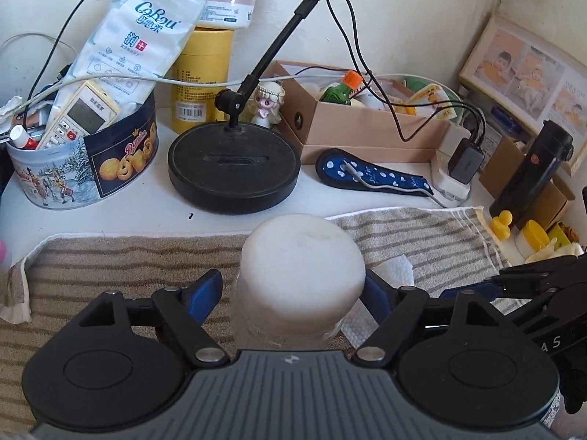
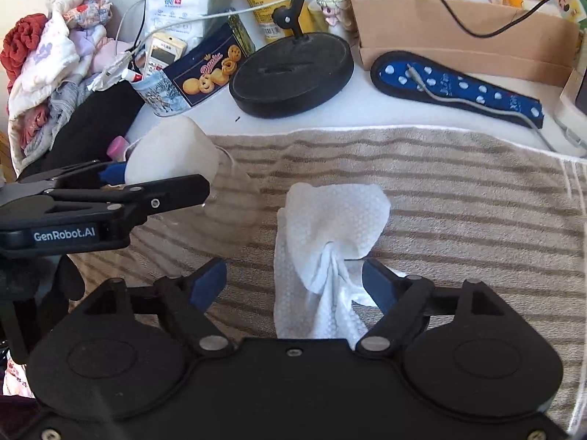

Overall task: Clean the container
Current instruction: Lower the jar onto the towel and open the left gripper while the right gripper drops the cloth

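Squarely between left gripper [image 1: 293, 286]: container [image 1: 301, 267]

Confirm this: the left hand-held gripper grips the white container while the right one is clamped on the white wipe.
Not quite. In the right wrist view the right hand-held gripper stands open around the white wipe, not clamped. The left hand-held gripper does grip the white container.

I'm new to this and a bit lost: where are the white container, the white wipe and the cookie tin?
white container [image 1: 301, 256]: left wrist view, on its rounded top.
white wipe [image 2: 330, 216]: right wrist view, on its spread upper part.
cookie tin [image 1: 110, 161]: left wrist view, on its printed side.
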Demonstrator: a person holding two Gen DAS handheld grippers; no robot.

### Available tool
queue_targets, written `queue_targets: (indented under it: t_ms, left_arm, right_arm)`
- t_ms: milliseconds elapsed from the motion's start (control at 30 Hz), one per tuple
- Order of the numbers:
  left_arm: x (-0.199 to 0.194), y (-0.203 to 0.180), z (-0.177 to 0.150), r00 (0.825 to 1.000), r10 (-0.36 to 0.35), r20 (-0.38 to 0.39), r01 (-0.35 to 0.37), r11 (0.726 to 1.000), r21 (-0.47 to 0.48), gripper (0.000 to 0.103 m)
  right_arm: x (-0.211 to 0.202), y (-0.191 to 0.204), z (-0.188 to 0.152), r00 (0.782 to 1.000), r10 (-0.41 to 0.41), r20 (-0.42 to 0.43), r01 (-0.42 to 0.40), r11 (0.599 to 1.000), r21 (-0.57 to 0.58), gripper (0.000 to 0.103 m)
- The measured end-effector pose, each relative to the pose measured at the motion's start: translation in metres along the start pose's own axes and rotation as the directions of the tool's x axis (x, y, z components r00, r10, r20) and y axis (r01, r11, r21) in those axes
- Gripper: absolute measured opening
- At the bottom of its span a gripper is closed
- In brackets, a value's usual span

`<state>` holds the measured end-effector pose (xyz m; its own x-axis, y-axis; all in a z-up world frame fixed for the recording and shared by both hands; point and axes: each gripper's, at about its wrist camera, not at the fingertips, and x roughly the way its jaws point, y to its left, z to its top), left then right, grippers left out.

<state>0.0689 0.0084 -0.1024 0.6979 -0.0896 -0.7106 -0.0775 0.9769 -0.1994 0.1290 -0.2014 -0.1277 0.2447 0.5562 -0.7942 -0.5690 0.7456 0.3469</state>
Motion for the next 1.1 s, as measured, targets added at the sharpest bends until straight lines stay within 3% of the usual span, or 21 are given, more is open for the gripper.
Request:
queue_targets:
  t_ms: [267,400,467,533,667,833,1100]
  left_arm:
    - [-0.031,-0.007,0.013,0.998,0.052,0.022,-0.05,0.994,-0.093,0.081]
    - [-0.047,-0.009,0.019,0.999,0.037,0.0,-0.037,0.984,-0.172,0.081]
    - [-0.054,-0.015,0.021,0.997,0.069,-0.027,-0.073,0.977,-0.2,0.081]
    - [-0.056,-0.021,0.023,0.99,0.119,-0.08,-0.133,0.972,-0.196,0.081]
    - [-0.066,-0.035,0.026,0.986,0.111,-0.124,-0.13,0.978,-0.162,0.081]
    - [-0.079,-0.051,0.026,0.986,0.115,-0.122,-0.125,0.99,-0.07,0.081]
    - [-0.095,-0.051,0.031,0.982,0.098,-0.16,-0.1,0.995,-0.005,0.081]
  right_arm:
    - [-0.02,-0.009,0.006,1.0,-0.015,0.01,0.015,1.0,-0.001,0.085]
    - [-0.03,-0.01,0.012,0.999,-0.041,-0.008,0.041,0.999,-0.002,0.088]
    - [-0.034,-0.011,0.014,0.999,-0.047,-0.02,0.047,0.999,0.003,0.088]
    - [-0.039,-0.011,0.016,0.998,-0.054,-0.03,0.054,0.999,0.008,0.089]
    - [-0.05,-0.006,0.018,0.997,-0.069,-0.041,0.069,0.998,0.001,0.089]
    - [-0.066,0.007,0.019,0.994,-0.105,-0.039,0.105,0.994,-0.014,0.092]
    - [-0.088,0.027,0.013,0.984,-0.179,-0.02,0.179,0.983,0.029,0.095]
